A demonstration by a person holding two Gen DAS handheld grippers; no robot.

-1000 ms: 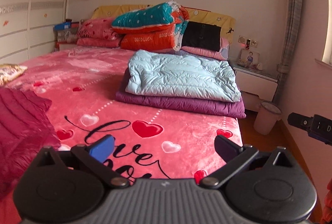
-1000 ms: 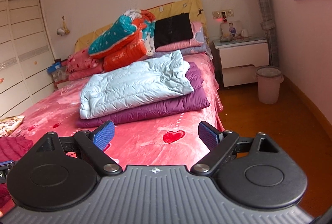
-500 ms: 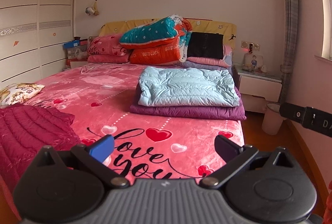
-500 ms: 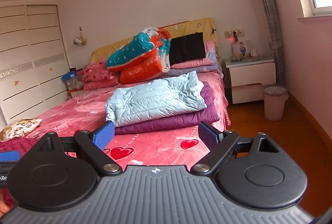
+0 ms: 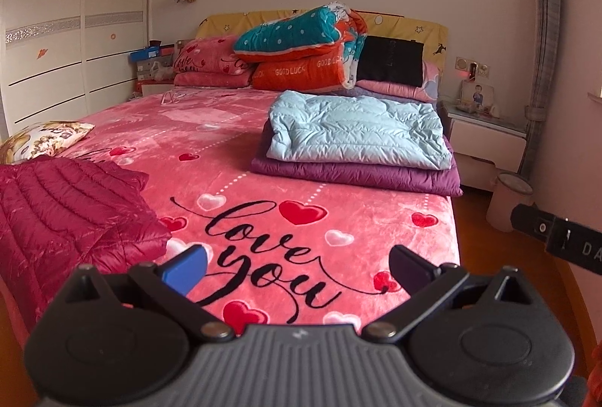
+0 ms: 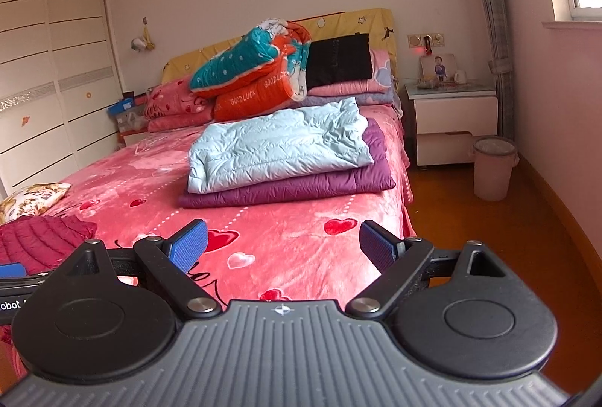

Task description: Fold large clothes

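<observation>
A dark red quilted jacket (image 5: pixel 64 215) lies spread at the near left corner of the pink bed (image 5: pixel 263 218); it also shows in the right wrist view (image 6: pixel 41 241). A folded light blue jacket (image 5: pixel 357 130) rests on a folded purple one (image 5: pixel 353 175) at the bed's right side; the same stack shows in the right wrist view, the blue one (image 6: pixel 278 147) above the purple one (image 6: pixel 289 190). My left gripper (image 5: pixel 297 265) is open and empty, held off the foot of the bed. My right gripper (image 6: pixel 282 249) is open and empty, to its right.
Pillows and a rolled teal and orange quilt (image 5: pixel 301 49) pile at the headboard. A white nightstand (image 6: pixel 451 122) and a pink bin (image 6: pixel 493 168) stand right of the bed on the orange floor. A white wardrobe (image 5: pixel 75 19) is at left.
Both grippers have drawn back and up from the bed, so more of the blanket and the red jacket show. Both stay open and empty.
</observation>
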